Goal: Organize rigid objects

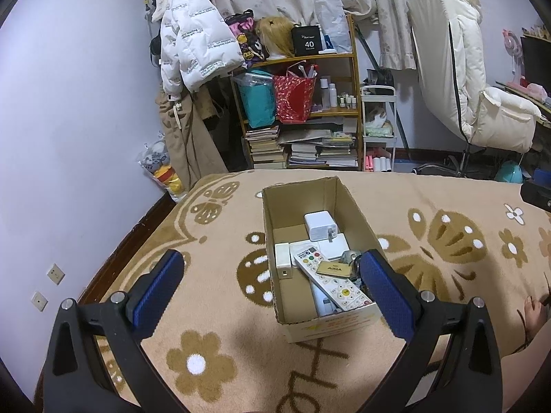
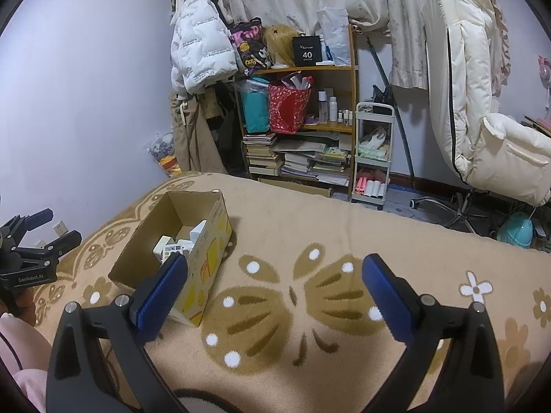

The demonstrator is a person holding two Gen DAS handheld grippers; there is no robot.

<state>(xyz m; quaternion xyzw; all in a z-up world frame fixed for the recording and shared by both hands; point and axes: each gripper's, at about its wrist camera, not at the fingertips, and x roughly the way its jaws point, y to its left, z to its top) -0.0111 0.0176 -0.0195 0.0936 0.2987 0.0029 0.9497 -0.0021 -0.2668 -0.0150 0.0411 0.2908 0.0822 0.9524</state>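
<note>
An open cardboard box (image 1: pixel 275 213) stands on the tan flowered blanket (image 1: pixel 224 309). In it lie a white charger (image 1: pixel 320 224), a white remote control (image 1: pixel 332 284), a small gold tag (image 1: pixel 334 269), a white adapter (image 1: pixel 283 260) and other small items. My left gripper (image 1: pixel 272 268) is open and empty, hovering over the box's near end. The box also shows in the right wrist view (image 2: pixel 206 247), at the left. My right gripper (image 2: pixel 275 277) is open and empty above bare blanket to the right of the box. The left gripper (image 2: pixel 51 229) shows at that view's far left.
The bed's far edge (image 1: pixel 310 172) drops off towards a cluttered wooden shelf (image 1: pixel 303 103) with books and bags. A white cart (image 2: pixel 373 151) and a cream office chair (image 2: pixel 482 120) stand at the right. A wall (image 1: pixel 69 120) runs along the left.
</note>
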